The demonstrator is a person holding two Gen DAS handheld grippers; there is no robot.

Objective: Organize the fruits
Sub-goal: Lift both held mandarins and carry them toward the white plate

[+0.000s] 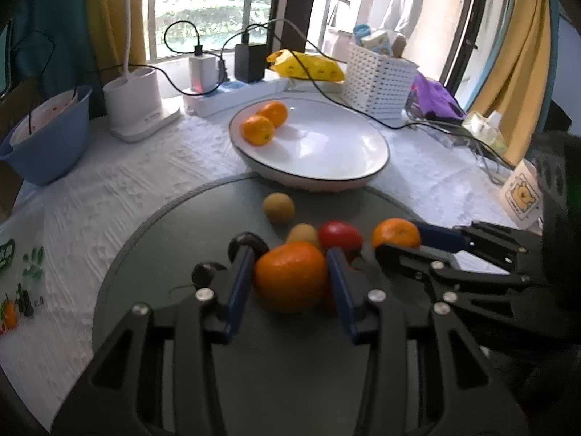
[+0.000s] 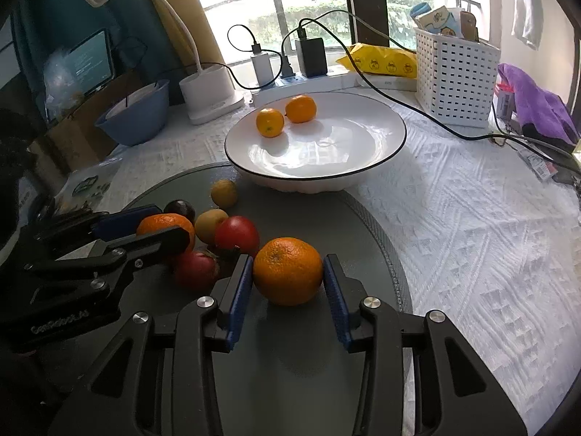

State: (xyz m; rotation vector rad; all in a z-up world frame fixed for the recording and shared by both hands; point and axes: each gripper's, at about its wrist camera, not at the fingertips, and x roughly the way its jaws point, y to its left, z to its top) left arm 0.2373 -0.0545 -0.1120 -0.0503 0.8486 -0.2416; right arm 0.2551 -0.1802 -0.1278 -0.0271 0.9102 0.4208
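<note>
We have two mandarins (image 2: 285,116) resting in the white bowl (image 2: 381,152), so the sorting looks barely begun. In front of the bowl, on the grey mat (image 2: 363,232), our left gripper (image 1: 290,278) clamps one mandarin (image 1: 290,276) and our right gripper (image 2: 287,272) clamps another (image 2: 287,270), blue pads touching the peel. Kiwis, red fruits and dark plums remain beside them.
</note>
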